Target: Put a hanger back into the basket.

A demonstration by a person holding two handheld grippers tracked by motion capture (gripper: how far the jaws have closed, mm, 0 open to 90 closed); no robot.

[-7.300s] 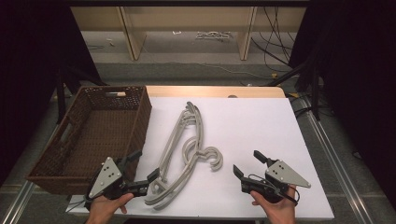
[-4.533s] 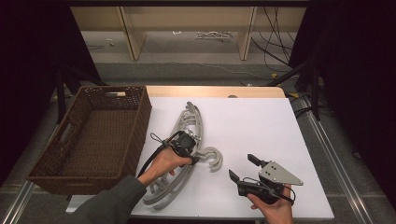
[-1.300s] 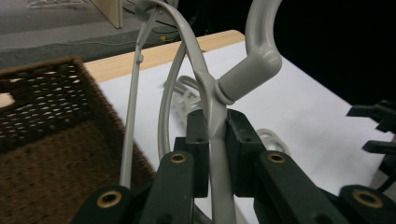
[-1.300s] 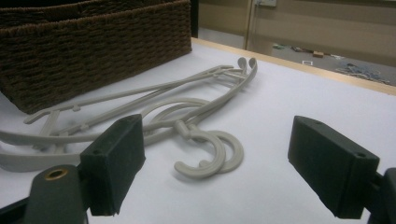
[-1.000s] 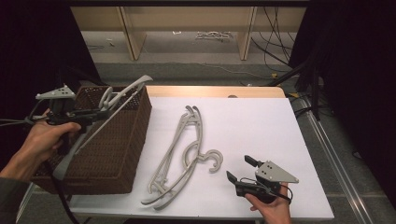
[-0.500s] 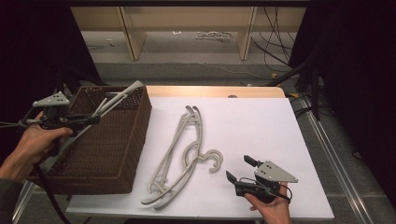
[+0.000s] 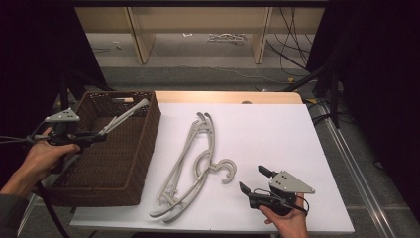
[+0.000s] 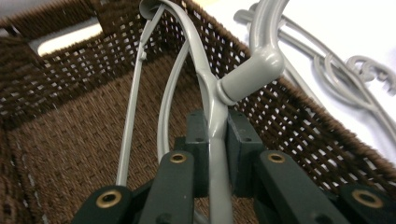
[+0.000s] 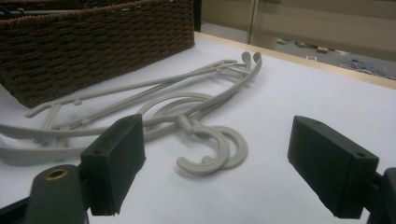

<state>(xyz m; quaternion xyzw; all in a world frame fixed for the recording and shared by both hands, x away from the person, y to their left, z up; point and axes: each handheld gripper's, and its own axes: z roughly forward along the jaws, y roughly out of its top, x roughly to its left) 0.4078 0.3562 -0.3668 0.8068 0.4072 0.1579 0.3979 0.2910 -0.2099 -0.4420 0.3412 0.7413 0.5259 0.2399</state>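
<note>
1. The lower end of the held hanger (image 8: 212, 100) is cut off by the bottom edge of the left gripper view.
2. The hook's curve is cut off at that view's top edge.
3. The hangers on the table (image 9: 140, 109) are partly hidden behind the right gripper's (image 9: 229, 170) near pad.
4. The small object (image 7: 121, 99) at the basket's (image 7: 148, 144) far end is too small to be identified.

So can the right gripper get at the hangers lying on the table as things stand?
Probably yes. The right gripper sits open on the white table, its jaws facing the hangers, with bare table between. The basket stands off to the side.
</note>
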